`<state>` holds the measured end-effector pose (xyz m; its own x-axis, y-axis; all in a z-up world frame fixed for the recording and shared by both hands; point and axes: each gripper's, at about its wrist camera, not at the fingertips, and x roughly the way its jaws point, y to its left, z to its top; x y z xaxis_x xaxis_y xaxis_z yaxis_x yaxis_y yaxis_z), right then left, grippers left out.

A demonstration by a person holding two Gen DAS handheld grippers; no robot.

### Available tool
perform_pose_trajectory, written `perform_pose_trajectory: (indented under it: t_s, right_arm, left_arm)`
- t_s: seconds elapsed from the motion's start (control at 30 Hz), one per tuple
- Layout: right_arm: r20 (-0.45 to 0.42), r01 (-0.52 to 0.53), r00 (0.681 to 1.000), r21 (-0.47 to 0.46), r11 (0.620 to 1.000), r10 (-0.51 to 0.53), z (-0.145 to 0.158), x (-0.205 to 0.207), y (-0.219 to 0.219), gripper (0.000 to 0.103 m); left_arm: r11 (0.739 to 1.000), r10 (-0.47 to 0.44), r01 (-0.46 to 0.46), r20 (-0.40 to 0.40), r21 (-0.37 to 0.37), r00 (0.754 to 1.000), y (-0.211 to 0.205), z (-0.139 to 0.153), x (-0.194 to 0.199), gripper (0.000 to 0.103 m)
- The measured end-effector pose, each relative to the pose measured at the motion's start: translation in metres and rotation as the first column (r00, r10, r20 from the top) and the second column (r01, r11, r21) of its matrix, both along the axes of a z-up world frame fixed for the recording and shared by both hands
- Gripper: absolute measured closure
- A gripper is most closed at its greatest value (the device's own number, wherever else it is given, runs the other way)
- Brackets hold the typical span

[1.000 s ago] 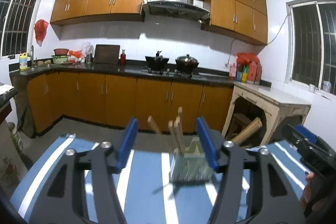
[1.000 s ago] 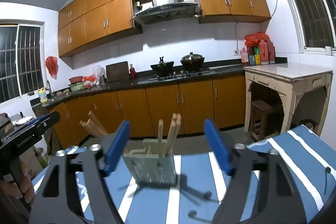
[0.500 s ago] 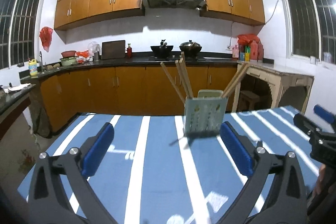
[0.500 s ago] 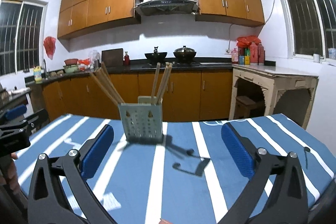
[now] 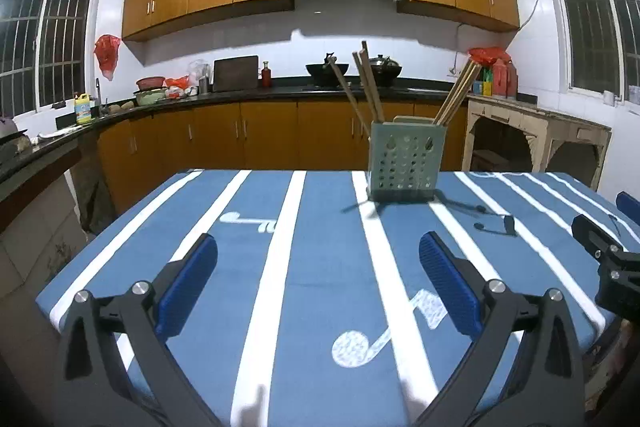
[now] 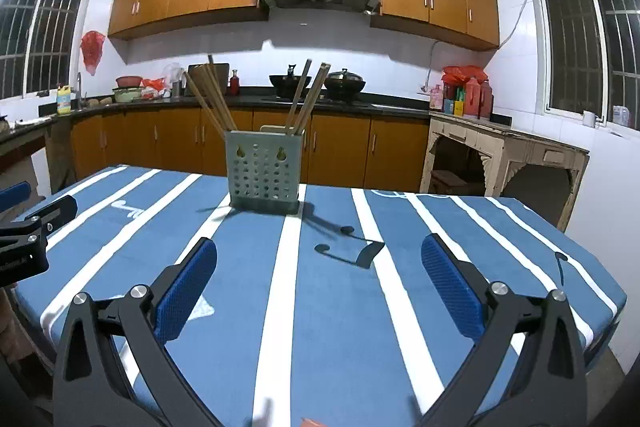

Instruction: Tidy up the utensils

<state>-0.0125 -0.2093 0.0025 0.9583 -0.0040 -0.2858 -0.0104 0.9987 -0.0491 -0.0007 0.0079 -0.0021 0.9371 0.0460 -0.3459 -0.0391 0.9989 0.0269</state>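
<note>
Left gripper point(image 5: 318, 281) and right gripper point(image 6: 319, 281) were held low over the table point(image 5: 320, 227), jaws spread, empty; chopstick holder point(image 5: 406, 163) was seen apart at 12 o'clock.

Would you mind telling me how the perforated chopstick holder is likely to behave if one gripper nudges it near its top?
The chopstick holder looks like thin perforated plastic, so probably light. It stands tall on the tablecloth, and the chopsticks lean outward above the rim, so a high push may tip it; a low push would more likely slide it.

Ahead of the gripper, a perforated pale green matt plastic holder point(image 5: 406, 163) carries plain wooden chopsticks point(image 5: 370, 83) on striped blue-and-white cloth point(image 5: 320, 267)
</note>
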Motion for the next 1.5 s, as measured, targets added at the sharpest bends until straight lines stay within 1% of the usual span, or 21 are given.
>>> perform_pose_trajectory:
  t_s: [0.47,0.87,1.5]
  right_arm:
    - [0.007,0.019,1.000,0.048,0.999,-0.020,-0.006,-0.009,-0.005,0.002]
    - [-0.014,0.014,1.000,0.075,0.997,-0.013,-0.008,-0.007,-0.009,0.002]
    - [-0.028,0.015,1.000,0.083,0.996,-0.013,-0.013,-0.007,-0.010,0.002]
  left_arm:
    - [1.000,0.000,0.000,-0.006,0.004,1.000,-0.005,-0.011,-0.011,0.004]
    - [1.000,0.008,-0.008,-0.026,-0.025,1.000,-0.002,-0.014,-0.007,0.004]
    - [1.000,0.004,-0.005,-0.029,-0.023,1.000,-0.003,-0.015,-0.008,0.004]
